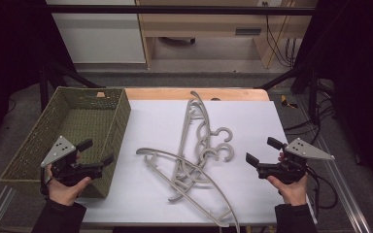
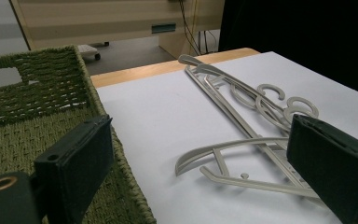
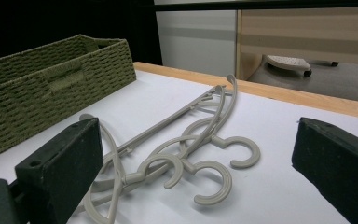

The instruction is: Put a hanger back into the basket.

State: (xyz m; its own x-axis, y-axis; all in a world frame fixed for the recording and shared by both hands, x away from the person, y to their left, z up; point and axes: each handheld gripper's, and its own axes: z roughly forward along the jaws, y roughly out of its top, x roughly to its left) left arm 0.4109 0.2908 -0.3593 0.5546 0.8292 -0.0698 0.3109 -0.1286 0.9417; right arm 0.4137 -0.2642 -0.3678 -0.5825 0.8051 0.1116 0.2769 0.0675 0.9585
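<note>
Presently catalogued: grey plastic hangers, a tangled pile mid-sheet on the white table cover, hooks interlocked, right of the green woven basket. We judge it best to pinch one hanger by its bar and lift slowly to free its hook. Left gripper hovers over the basket's near corner, right gripper beside the pile; both level, jaws wide, empty.

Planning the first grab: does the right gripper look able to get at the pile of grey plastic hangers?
Probably yes: the right gripper stands open, facing the grey plastic hangers, with bare white sheet between them.
</note>
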